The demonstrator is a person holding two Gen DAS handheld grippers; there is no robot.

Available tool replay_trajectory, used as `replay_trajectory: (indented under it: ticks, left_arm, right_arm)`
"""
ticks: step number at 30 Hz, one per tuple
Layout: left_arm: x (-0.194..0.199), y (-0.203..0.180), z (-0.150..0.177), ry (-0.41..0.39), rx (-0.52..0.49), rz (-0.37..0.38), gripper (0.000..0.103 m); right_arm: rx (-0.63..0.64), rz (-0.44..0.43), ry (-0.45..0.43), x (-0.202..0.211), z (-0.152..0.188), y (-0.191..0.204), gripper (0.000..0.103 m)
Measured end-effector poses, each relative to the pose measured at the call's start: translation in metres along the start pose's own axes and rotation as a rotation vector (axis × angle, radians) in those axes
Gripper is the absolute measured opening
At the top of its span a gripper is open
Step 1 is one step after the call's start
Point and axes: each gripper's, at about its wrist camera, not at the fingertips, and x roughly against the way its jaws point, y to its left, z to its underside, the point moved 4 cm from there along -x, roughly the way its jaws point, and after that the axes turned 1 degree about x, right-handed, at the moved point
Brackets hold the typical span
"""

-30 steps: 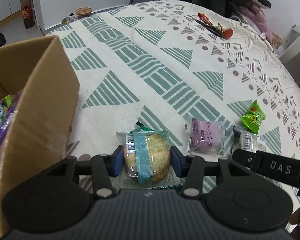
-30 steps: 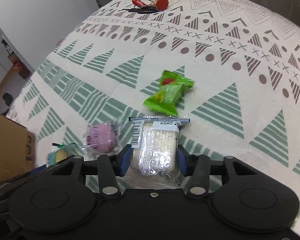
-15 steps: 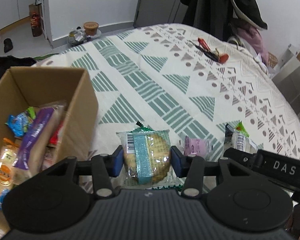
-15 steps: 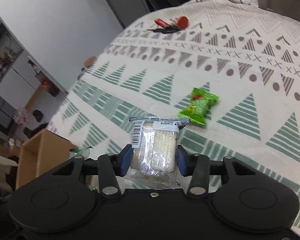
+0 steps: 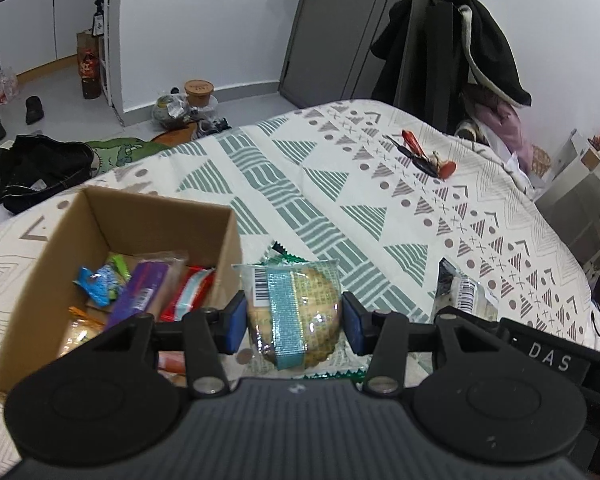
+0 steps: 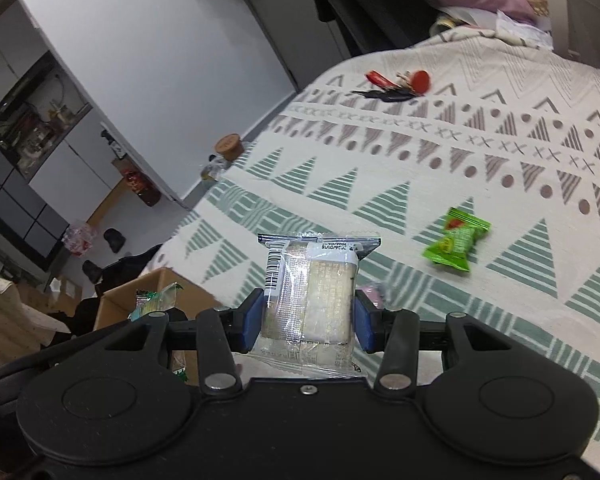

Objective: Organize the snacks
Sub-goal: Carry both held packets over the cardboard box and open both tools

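Patterned cloth (image 5: 380,208) with green striped triangles and brown dots covers the table across both views. At the lower centre of the left wrist view, the left gripper (image 5: 294,322) clamps a round biscuit packet (image 5: 292,312) with a teal band and barcode between its blue pads. A cardboard box (image 5: 148,220), open at the left of that frame, holds several wrapped snacks. In the right wrist view the right gripper (image 6: 306,320) squeezes a clear-wrapped rectangular cracker packet (image 6: 312,292) at the lower centre. A green candy packet (image 6: 458,244) lies on the cloth at the right. Keys with red tags (image 6: 396,86) rest near the upper centre.
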Motion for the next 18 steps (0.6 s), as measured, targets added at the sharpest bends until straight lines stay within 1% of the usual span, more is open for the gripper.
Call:
replay_trajectory:
  ticks: [8, 12, 18]
  left_arm:
    - [0.024, 0.021, -0.009, -0.033, 0.009, -0.011, 0.048]
    - [0.034, 0.035, -0.014, -0.045, 0.022, -0.018, 0.048]
    - [0.044, 0.059, -0.021, -0.053, 0.035, -0.033, 0.048]
  right_arm:
    - [0.046, -0.026, -0.027, 0.011, -0.001, 0.034, 0.045]
    - [0.102, -0.03, -0.053, 0.018, -0.002, 0.054, 0.045]
    - [0.127, -0.065, -0.055, 0.022, 0.002, 0.078, 0.045]
